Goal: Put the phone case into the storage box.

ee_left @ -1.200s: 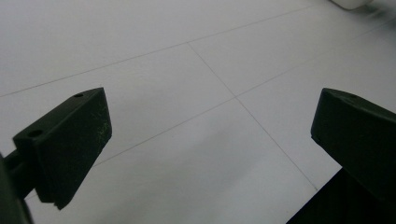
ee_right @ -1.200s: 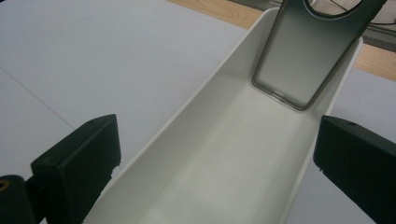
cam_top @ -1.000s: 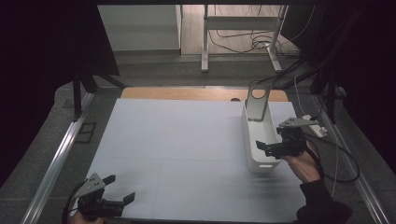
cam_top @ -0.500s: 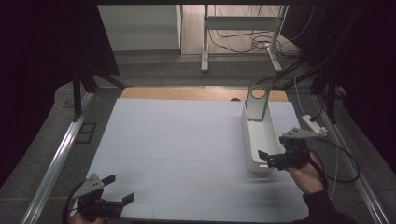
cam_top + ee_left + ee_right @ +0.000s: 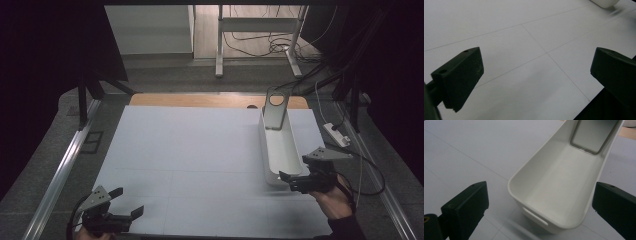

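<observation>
Now the right gripper (image 5: 294,181) has slid back along the long white bin (image 5: 278,150) and sits at the bin's near end, a clear change from a second ago, when it hung beside the middle of the bin's right wall. Half a second ago it was already on its way down that side. The bin itself has not budged: it lies on the white table top (image 5: 190,150) just as before, lengthwise away from the person, with a grey upright tab (image 5: 275,107) rising at its far end.

From the right gripper view, the jaws stand wide apart, one on each side of the bin's near end (image 5: 544,220), and a small slot handle (image 5: 534,216) shows in that end wall. Nothing is clamped yet; the bin looks empty inside.

My read: this retreat to the near end sets up a grab at that end wall or its rim, perhaps to pull or lift the bin. The jaws would need to come forward and close.

Over on the other side, well apart from the bin, the left gripper (image 5: 125,216) hovers at the table's near edge, much where it was. Its jaws are spread too, with bare table between them and a corner of the bin (image 5: 604,2) far off.
</observation>
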Action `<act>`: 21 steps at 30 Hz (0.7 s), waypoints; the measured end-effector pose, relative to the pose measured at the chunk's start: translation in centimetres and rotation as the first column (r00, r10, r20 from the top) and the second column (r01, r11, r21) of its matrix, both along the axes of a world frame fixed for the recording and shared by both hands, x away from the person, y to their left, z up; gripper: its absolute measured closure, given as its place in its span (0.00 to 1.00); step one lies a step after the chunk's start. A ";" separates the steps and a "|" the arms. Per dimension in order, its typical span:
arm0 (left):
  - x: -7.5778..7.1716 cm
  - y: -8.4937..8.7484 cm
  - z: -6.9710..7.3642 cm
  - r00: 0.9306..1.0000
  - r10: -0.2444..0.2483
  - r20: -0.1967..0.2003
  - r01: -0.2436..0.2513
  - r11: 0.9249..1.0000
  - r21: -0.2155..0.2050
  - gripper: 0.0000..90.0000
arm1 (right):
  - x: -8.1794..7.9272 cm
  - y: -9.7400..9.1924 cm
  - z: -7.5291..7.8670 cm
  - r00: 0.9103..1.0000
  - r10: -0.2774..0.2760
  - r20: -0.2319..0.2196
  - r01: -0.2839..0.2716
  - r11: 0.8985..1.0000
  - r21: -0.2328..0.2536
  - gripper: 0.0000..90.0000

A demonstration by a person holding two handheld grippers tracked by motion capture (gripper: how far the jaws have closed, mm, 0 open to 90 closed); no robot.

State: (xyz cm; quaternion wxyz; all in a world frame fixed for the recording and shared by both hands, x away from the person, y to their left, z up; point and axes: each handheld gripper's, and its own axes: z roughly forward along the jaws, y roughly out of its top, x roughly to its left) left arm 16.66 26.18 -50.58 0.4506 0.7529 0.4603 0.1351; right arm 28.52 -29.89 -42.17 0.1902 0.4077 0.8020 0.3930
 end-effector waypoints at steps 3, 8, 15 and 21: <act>0.0 0.0 0.0 1.000 0.002 -0.002 -0.002 1.000 -0.003 0.00 | -0.6 -0.2 0.0 1.000 -0.002 0.003 0.002 1.000 0.004 0.01; 0.0 -0.1 0.0 1.000 0.001 -0.003 -0.001 1.000 0.008 0.00 | -1.5 -0.7 -0.4 1.000 -0.005 0.010 0.005 1.000 0.000 0.01; 0.0 -0.1 0.0 1.000 0.006 -0.005 -0.006 1.000 0.010 0.00 | -2.5 -1.7 -1.2 0.999 -0.040 0.009 0.040 0.999 -0.020 0.01; 0.1 -0.1 0.0 1.000 0.009 -0.008 -0.009 1.000 0.013 0.00 | -3.6 -2.3 -1.5 0.998 -0.059 0.006 0.059 0.998 -0.009 0.01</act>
